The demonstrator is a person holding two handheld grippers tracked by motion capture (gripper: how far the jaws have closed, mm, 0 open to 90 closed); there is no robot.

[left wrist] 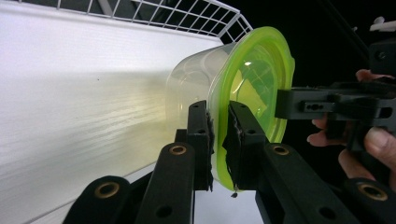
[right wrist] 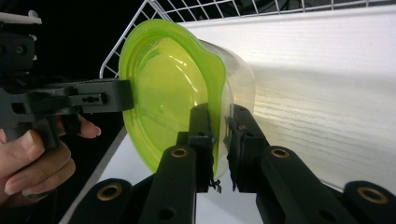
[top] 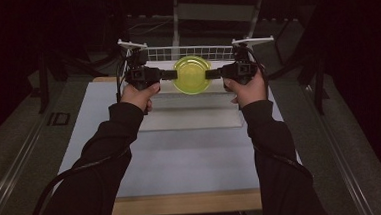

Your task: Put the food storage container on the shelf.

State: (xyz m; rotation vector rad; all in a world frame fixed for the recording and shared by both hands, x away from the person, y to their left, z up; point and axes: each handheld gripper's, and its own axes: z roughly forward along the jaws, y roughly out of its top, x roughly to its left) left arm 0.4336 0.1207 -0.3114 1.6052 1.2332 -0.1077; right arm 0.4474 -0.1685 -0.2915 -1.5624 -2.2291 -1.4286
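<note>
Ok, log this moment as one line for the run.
left gripper: shut on lid rim | right gripper: shut on lid rim | green-lidded container: held between both, over white board

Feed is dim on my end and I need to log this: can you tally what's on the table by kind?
Clear containers with green lid: 1
White wire racks: 1
White raised boards: 1
Handheld grippers: 2, left gripper and right gripper, each shut on the lid's rim
Total: 5
</note>
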